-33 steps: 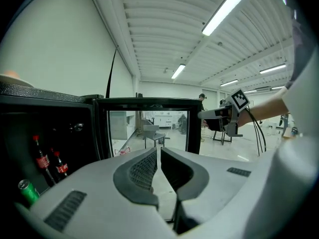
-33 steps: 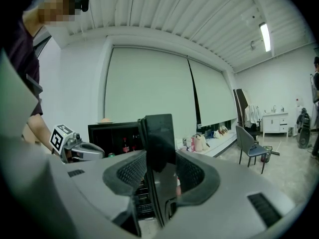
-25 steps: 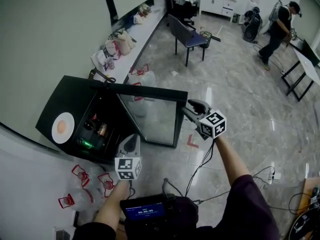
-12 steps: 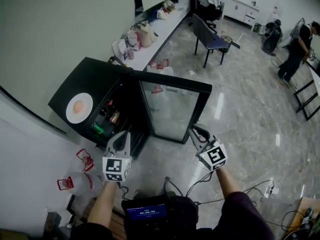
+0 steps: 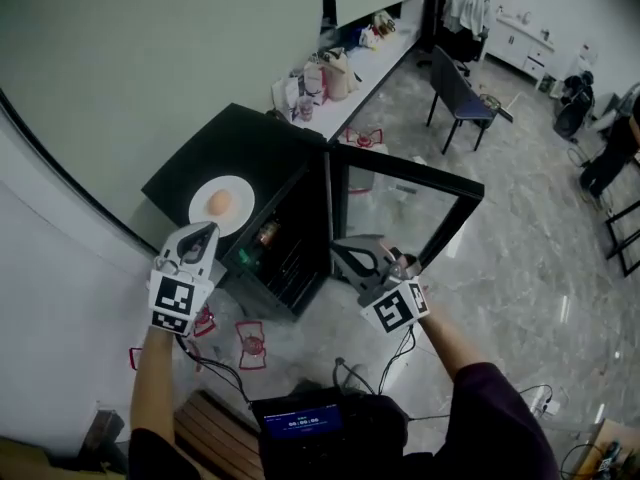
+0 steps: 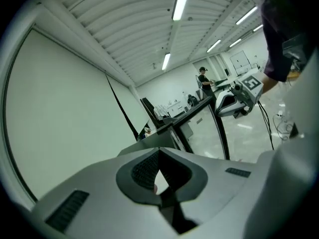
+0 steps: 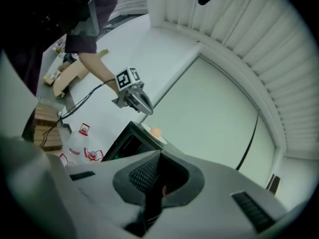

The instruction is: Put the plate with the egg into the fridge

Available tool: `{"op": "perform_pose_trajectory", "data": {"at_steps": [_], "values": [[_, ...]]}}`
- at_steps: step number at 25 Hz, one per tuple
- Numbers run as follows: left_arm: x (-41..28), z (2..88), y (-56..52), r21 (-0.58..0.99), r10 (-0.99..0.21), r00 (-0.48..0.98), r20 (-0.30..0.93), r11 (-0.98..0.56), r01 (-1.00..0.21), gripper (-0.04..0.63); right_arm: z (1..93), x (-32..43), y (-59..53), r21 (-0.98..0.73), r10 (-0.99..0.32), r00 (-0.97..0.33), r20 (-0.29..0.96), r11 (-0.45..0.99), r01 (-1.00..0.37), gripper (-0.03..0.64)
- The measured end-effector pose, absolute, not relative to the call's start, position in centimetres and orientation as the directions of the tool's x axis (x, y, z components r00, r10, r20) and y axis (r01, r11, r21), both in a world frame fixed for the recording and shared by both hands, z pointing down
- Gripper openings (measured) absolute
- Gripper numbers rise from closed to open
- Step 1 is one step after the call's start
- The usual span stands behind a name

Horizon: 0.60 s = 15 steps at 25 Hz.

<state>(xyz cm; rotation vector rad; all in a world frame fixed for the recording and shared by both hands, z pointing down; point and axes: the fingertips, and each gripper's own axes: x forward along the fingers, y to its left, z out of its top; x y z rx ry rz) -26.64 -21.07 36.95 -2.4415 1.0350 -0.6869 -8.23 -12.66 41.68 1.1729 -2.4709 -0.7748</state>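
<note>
The plate (image 5: pixel 241 192) with the egg (image 5: pixel 220 203) sits on top of the fridge (image 5: pixel 232 140), just ahead of my left gripper (image 5: pixel 203 233); that gripper is closed and empty; my right gripper (image 5: pixel 342 252), its jaws just closed on nothing, hangs by the open door (image 5: pixel 412 208), well apart from the plate; the left is nearer, and I judge it must open first.

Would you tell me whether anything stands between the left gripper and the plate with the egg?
Nothing visible does: the left gripper hangs right at the near edge of the plate on the fridge top. The fridge door stands open.
</note>
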Motion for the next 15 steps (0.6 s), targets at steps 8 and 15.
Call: {"op": "perform_pose_trajectory", "data": {"at_steps": [8,15], "values": [[-30.6,37.5,-27.3,-0.579,-0.68,0.63,0.375,-0.702,-0.414,0.008,39.5,-18.9,-19.1,0.748,-0.738,-0.668,0.089,0.493,-0.445,0.009],[-31.2,38.2,-30.8,-0.537,-0.595,0.612,0.521,-0.785,-0.308,0.008,39.6,-22.8,-21.9,0.799,-0.675,-0.688,0.266,0.554,-0.235,0.012]]}}
